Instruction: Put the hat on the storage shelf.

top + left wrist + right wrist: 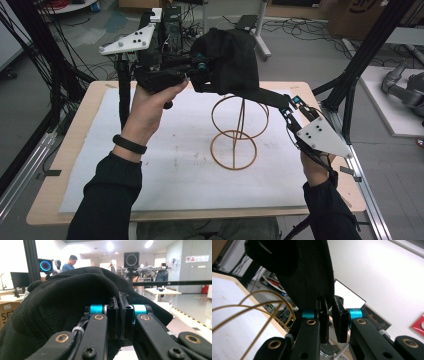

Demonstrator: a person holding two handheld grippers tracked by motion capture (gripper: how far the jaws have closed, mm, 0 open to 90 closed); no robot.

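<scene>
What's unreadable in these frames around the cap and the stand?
- Top of the wire stand: high view, covered by the black cap.
- Cap's inside: right gripper view, too dark.
- Stand's base: right gripper view, cut off by the left edge.
- Table: left gripper view, blocked by the cap and left claw.

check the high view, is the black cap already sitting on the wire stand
No, the black cap hangs in the air above the wire stand.
</scene>
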